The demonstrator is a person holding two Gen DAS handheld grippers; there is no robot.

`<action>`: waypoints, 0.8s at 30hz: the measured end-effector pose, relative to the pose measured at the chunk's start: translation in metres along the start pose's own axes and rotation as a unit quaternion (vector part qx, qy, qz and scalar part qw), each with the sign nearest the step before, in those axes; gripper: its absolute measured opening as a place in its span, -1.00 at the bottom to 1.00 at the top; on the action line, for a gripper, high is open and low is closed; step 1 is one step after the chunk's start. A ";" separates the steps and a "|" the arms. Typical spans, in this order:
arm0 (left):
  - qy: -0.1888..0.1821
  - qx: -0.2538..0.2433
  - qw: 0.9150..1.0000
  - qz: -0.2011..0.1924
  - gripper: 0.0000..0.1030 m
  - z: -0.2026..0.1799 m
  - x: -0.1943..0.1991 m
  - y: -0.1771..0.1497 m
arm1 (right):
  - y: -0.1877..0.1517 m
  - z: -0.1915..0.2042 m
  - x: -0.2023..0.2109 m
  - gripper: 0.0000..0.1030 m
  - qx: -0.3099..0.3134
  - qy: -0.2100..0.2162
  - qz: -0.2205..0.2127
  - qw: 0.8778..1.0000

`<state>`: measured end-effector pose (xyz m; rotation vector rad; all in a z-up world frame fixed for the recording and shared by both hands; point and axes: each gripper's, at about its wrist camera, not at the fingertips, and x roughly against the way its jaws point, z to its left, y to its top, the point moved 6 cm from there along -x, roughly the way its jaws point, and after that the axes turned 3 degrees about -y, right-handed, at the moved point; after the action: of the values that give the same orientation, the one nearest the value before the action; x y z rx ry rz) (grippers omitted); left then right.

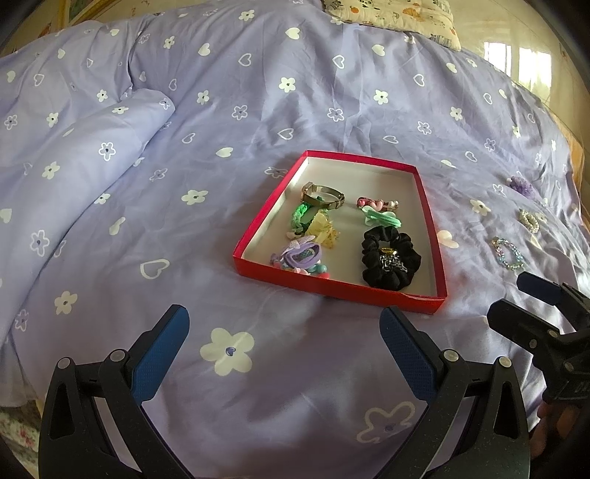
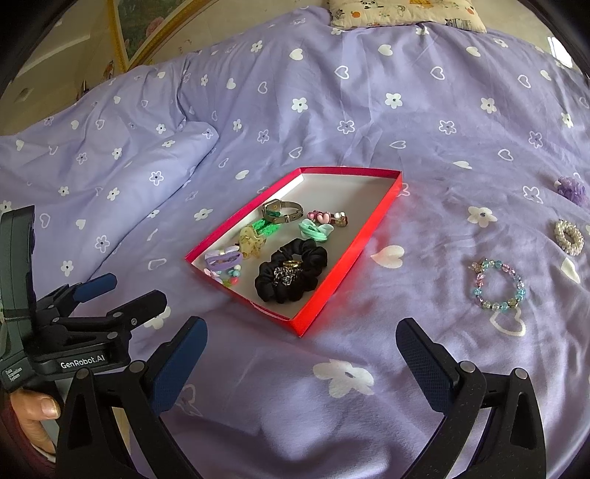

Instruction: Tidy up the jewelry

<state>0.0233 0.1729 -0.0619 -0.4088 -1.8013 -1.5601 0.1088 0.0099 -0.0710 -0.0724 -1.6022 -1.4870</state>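
Note:
A red tray (image 1: 333, 289) (image 2: 350, 258) lies on the purple bedspread. It holds a black scrunchie (image 1: 391, 258) (image 2: 291, 274), a metal watch (image 1: 322, 197) (image 2: 282, 212), green, yellow, pink and purple hair pieces. Right of the tray on the bedspread lie a beaded bracelet (image 1: 508, 254) (image 2: 497, 283), a pearl ring-shaped piece (image 1: 529, 220) (image 2: 569, 237) and a purple flower piece (image 1: 520, 186) (image 2: 571, 189). My left gripper (image 1: 284, 324) (image 2: 125, 291) is open and empty, just short of the tray's near edge. My right gripper (image 2: 300, 341) (image 1: 512, 298) is open and empty, near the tray's near right corner.
A folded purple duvet roll (image 1: 92, 147) (image 2: 110, 165) lies to the left. A patterned cream pillow (image 1: 391, 18) (image 2: 405, 13) sits at the far edge. The bed's right edge and shiny floor (image 1: 534, 62) are beyond the loose pieces.

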 end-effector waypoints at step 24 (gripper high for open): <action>-0.002 0.000 1.000 0.006 1.00 0.001 -0.002 0.000 | -0.001 -0.002 -0.002 1.00 0.000 0.001 0.004 1.000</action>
<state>0.0244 0.1740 -0.0638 -0.4230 -1.7993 -1.5524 0.1102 0.0090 -0.0736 -0.0777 -1.5980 -1.4800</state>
